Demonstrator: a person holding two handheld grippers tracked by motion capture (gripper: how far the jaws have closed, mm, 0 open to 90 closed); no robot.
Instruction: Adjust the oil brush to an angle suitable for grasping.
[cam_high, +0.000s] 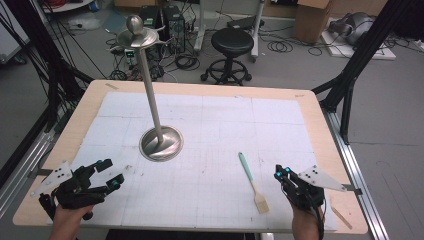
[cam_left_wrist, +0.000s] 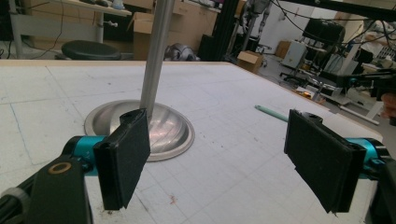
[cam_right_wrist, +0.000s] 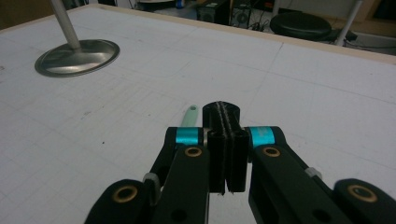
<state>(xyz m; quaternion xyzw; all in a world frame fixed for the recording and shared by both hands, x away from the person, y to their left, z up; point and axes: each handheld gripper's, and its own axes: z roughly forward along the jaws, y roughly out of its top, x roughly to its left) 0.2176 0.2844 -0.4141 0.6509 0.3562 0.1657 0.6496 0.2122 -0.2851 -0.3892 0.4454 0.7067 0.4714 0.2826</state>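
Two tongs low: left tongs (cam_high: 110, 173) spread; right tongs (cam_high: 281, 172) pressed

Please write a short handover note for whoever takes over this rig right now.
Left tool: open, empty, near the table's front left corner.
Right tool: shut, empty, at the front right.
Mint-green-handled pastry brush with pale bristles: flat on the white gridded mat, just left of the right tool.
Tall silver metal stand with round base: upright, left of centre.
Done: nothing grasped.
Left: probably picking up the brush.
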